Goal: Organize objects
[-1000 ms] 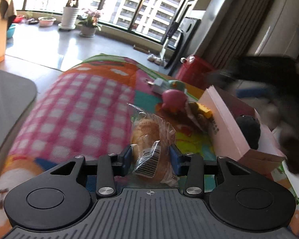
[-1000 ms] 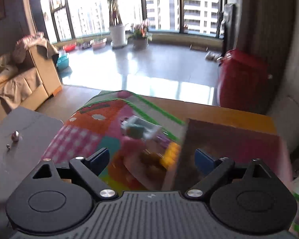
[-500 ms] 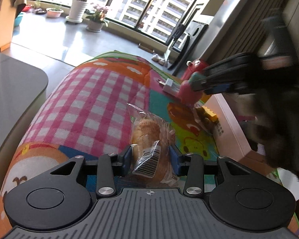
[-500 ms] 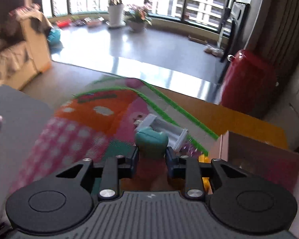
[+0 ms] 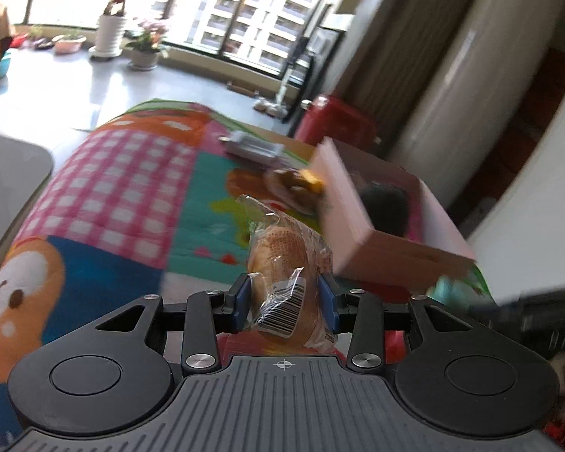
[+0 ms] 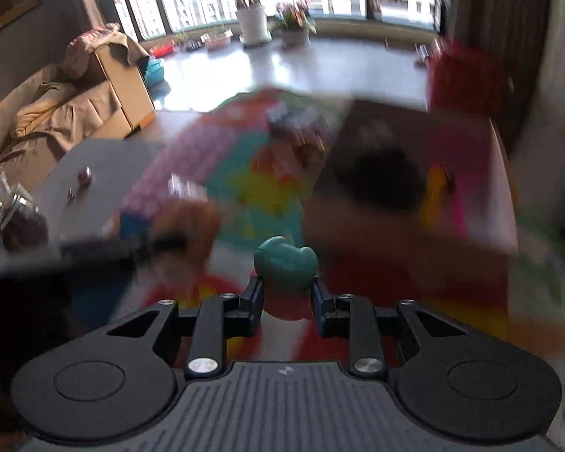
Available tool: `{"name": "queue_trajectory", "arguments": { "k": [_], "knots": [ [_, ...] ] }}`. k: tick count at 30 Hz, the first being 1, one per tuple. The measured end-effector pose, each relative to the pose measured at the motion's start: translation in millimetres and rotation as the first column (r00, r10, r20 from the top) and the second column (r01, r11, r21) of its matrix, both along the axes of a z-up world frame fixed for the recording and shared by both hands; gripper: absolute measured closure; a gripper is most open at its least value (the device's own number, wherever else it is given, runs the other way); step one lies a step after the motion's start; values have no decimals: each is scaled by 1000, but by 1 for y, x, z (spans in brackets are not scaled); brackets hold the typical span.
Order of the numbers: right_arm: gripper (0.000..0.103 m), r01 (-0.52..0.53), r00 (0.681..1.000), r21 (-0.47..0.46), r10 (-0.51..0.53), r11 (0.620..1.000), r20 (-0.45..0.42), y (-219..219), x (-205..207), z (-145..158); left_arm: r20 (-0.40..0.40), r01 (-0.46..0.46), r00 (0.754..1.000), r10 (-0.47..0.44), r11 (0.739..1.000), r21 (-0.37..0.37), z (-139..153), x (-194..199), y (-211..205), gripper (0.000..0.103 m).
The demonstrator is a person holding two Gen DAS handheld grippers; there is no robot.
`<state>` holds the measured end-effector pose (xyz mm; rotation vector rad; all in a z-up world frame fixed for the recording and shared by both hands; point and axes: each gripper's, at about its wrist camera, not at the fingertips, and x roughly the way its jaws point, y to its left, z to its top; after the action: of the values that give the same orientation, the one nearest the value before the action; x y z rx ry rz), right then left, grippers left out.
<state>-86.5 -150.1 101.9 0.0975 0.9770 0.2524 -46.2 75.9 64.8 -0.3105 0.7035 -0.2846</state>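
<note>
My left gripper [image 5: 286, 301] is shut on a bread roll in a clear wrapper [image 5: 288, 263] and holds it above the colourful play mat [image 5: 132, 196]. My right gripper [image 6: 286, 295] is shut on a pink toy with a teal top [image 6: 285, 263], lifted above the mat. An open pink box [image 5: 358, 211] stands on the mat ahead and to the right of the bread; a black object [image 5: 384, 207] lies inside it. The box is blurred in the right wrist view [image 6: 414, 173]. The right gripper's body shows blurred at the right edge of the left wrist view.
A small white toy [image 5: 252, 147] and a brown and yellow item [image 5: 297, 184] lie on the mat beside the box. A red container [image 5: 335, 124] stands behind. A grey table [image 6: 101, 165] with small items is at the left.
My right gripper closed on the pink and teal toy, lifted it and pulled it back toward the near side. My left gripper rose with the bread and turned toward the box.
</note>
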Motion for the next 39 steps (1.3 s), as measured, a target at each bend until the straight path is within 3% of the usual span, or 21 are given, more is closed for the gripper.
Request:
{"name": "queue_trajectory", "arguments": {
  "k": [4,8,10,14,16,17,24,31,39],
  "knots": [
    [76,41,998,32,-39,999,-56,-31,-17,-25,2,64,998,-64,997,39,5,-3,-31,61],
    [74,98,995,-30,-97,995,10,-50,-19,-33,-16,107,994,-106,993,56,-1,0,-53,61],
    [56,120,991,-70,-115,990,64,-55,-19,-32,-28,121,992,-120,991,60,-4,0,-58,61],
    [38,135,978,-135,-110,982,178,-57,-23,-28,-42,129,991,-126,989,71,-9,0,-60,61],
    [9,107,972,-175,-66,979,227,-52,-30,-30,-45,132,991,-129,989,73,-10,0,-60,61],
    [5,82,970,-179,-37,980,239,-47,-33,-32,-47,133,990,-130,988,74,-10,0,-61,61],
    [3,37,978,-125,-10,991,207,-28,-6,-49,-47,111,993,-107,990,89,-9,-2,-53,61],
    [3,2,976,-129,26,992,215,-8,10,-59,-39,43,998,-40,996,77,-5,-1,-27,61],
    [3,-21,973,-126,49,992,224,-12,13,-61,-34,25,999,-24,999,47,-6,-2,-13,61]
  ]
}}
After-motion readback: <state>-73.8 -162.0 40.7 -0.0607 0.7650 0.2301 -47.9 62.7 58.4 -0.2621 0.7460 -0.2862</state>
